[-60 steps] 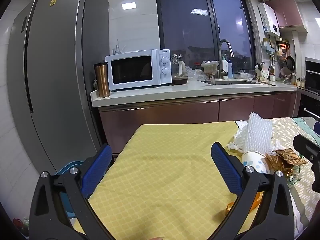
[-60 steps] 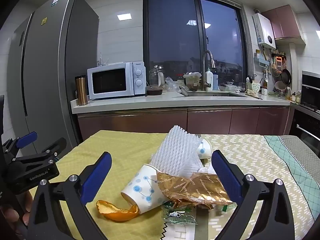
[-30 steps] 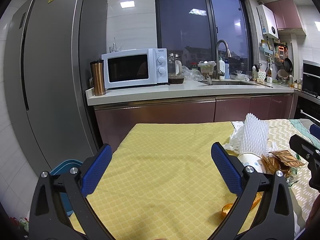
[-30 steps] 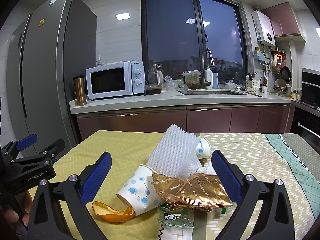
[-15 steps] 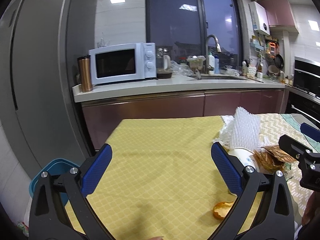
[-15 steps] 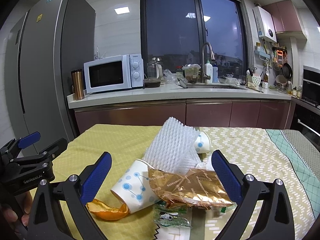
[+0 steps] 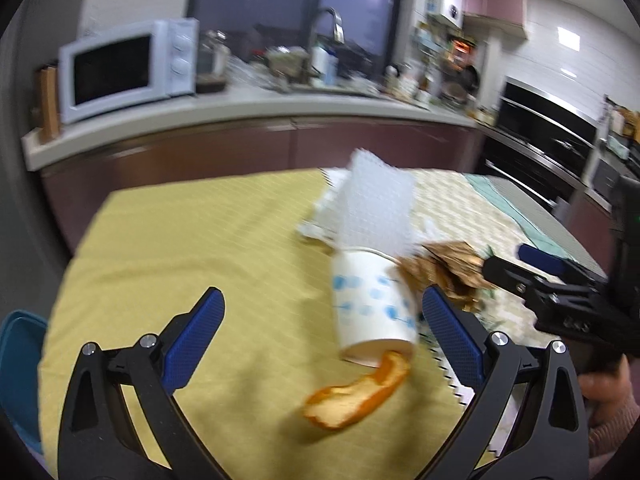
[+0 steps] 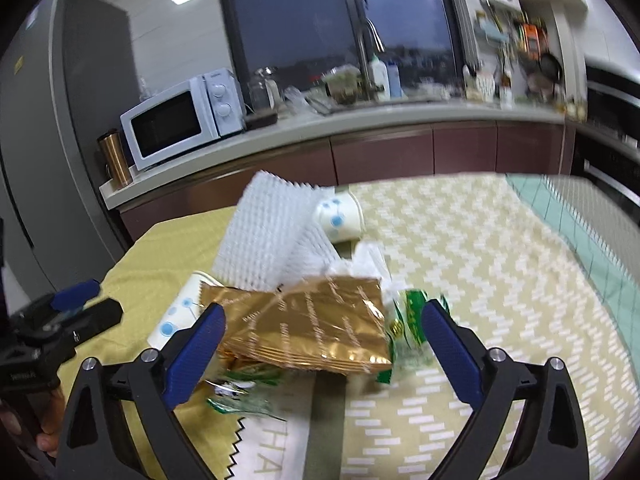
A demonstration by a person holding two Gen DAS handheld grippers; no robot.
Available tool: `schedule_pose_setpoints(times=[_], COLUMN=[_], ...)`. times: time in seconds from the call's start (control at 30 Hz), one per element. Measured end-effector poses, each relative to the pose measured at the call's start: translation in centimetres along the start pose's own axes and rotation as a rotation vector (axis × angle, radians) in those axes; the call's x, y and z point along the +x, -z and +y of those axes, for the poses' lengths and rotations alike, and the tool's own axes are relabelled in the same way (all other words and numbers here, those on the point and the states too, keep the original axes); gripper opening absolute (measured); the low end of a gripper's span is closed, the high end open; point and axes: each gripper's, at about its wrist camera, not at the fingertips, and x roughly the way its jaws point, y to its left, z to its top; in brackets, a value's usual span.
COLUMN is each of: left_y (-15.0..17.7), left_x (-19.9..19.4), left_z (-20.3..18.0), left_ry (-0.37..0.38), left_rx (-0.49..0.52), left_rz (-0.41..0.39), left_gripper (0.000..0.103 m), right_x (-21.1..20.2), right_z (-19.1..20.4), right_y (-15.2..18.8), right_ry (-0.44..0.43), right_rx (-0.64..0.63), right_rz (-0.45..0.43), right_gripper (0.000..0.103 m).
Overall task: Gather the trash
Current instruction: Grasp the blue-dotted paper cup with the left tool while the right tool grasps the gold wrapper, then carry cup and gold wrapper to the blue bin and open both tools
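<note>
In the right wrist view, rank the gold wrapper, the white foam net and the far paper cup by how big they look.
1. Foam net and gold wrapper: too close to rank, and the wrapper is nearer the camera.
2. Far cup, clearly smallest.

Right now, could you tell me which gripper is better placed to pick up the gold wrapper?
Right. The right gripper is open with the gold wrapper between its jaws, while the left gripper faces the orange peel.

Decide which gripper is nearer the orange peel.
Left. The left gripper hovers just above and behind the orange peel; the right gripper sits over the gold wrapper, beyond the paper cup.
</note>
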Motion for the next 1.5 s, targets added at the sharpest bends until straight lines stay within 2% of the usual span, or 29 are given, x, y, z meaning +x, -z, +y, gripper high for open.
schedule_pose_setpoints(times=[0.07,0.17,0.3,0.4,0.47,0.5,0.63,0.7,0.83,1.1,1.3,1.5], left_y=[-0.1,0.1,0.7,0.9,0.9,0.9,0.9,0.7,0.4,-0.2,0.2,2.3], left_x=[1.4,4.0,5.8,7.1,7.7,7.9,6.4,5.6,3.2,-2.1,-6.8,-11.7], left_z=[-0.5,-0.9,-0.3,0.5,0.6,0.6,0.4,0.8,2.0,6.3,10.6,17.1], left_ry=[0.038,0.105,0.177,0.269,0.271,0.263,0.271,0.271,0.262,0.226,0.128,-0.043], left_rx=[0.01,-0.01,-0.067,-0.133,-0.149,-0.148,-0.156,-0.154,-0.16,-0.203,-0.244,-0.337], left_rz=[0.043,0.13,0.214,0.252,0.253,0.247,0.231,0.217,0.178,0.088,0.02,-0.02], left_gripper=[0.093,0.083,0.061,0.051,0.051,0.05,0.049,0.049,0.049,0.049,0.049,0.049], right_x=[0.5,1.1,1.7,1.9,1.9,1.9,1.4,0.8,-0.4,-2.5,-2.2,0.4], right_z=[-0.5,-1.3,-2.1,-2.7,-3.1,-3.3,-3.2,-2.8,-2.0,1.5,5.5,12.4], right_y=[0.2,0.5,0.7,0.9,1.0,1.0,0.9,0.7,-0.2,-2.5,-3.6,-4.2], right_ry=[-0.021,-0.069,-0.132,-0.186,-0.21,-0.219,-0.244,-0.257,-0.278,-0.352,-0.454,-0.612], right_rx=[0.02,0.061,0.124,0.175,0.201,0.208,0.205,0.19,0.156,0.061,0.0,-0.096], right_rz=[0.03,0.074,0.114,0.131,0.136,0.139,0.134,0.121,0.086,0.026,0.038,0.109], right_gripper=[0.092,0.089,0.081,0.067,0.05,0.048,0.024,0.018,0.005,0.003,0.003,0.003])
